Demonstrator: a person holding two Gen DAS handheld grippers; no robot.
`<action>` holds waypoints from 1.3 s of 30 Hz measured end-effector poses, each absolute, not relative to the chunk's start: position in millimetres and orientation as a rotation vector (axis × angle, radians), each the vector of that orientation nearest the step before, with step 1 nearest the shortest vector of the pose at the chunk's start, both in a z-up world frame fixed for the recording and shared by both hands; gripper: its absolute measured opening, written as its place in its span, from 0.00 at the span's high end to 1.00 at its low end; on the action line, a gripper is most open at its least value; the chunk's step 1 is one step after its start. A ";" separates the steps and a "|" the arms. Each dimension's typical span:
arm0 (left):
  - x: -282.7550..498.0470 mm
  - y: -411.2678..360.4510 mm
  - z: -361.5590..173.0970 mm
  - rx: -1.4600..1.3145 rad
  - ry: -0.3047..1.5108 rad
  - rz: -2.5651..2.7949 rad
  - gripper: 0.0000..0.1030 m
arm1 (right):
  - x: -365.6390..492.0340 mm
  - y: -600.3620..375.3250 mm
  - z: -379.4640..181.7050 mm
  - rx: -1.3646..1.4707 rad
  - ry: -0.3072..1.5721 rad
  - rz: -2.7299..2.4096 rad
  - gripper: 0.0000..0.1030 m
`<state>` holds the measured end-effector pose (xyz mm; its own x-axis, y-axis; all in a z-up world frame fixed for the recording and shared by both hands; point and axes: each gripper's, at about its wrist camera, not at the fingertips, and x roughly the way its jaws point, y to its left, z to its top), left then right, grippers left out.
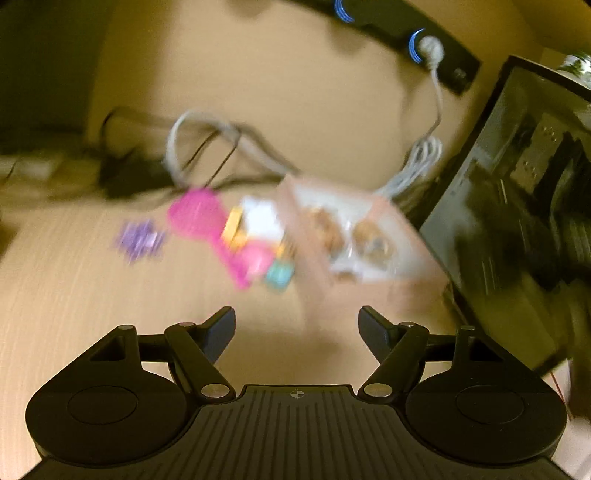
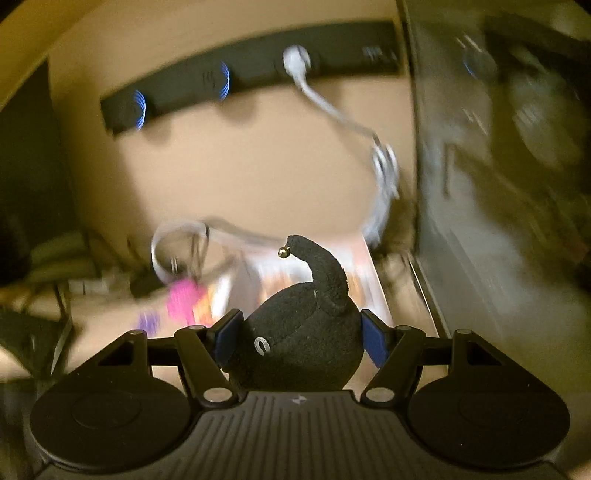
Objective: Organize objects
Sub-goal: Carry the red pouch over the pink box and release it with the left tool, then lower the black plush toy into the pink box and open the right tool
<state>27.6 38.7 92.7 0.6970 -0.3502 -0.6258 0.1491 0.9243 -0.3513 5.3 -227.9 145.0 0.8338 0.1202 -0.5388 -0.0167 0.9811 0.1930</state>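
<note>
My right hand-held gripper (image 2: 300,338) is closed around a black plush toy (image 2: 299,339), its blue pads pressing the fuzzy body from both sides; the toy's curved tail-like tip with a small gold bead (image 2: 283,252) rises above the fingers. My left hand-held gripper (image 1: 297,330) is spread wide with nothing between its fingers, hovering over the pale worktop (image 1: 92,295). Ahead of it I see a blurred cluster: a pink toy (image 1: 207,218), a purple piece (image 1: 138,240) just beside it to the left, a small teal block (image 1: 279,275), and a shallow box (image 1: 354,236) with unclear contents. A white cable (image 1: 421,162) runs from a black wall strip (image 1: 391,26) down behind the box. A dark case (image 1: 517,192) stands at the right.
</note>
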 end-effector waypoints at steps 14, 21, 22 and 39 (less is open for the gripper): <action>-5.1 76.0 61.9 -0.250 0.884 -0.197 0.24 | 34.7 -233.9 71.6 0.243 0.719 -0.010 0.15; 20.5 52.2 55.5 -0.241 0.897 -0.270 0.24 | -29.1 -219.3 48.0 0.126 0.749 -0.021 0.05; 26.2 49.9 56.1 -0.248 0.894 -0.278 0.24 | -36.6 -215.4 46.6 0.100 0.739 -0.026 0.05; 172.2 26.4 43.4 -0.431 0.972 -0.075 0.49 | -73.7 -189.4 37.9 -0.070 0.696 -0.034 0.05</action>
<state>172.2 26.4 43.4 0.5682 -0.2519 -0.7834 -0.1287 0.9131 -0.3869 -73.7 -189.4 37.9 0.7669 -0.0547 -0.6394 0.0082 0.9971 -0.0755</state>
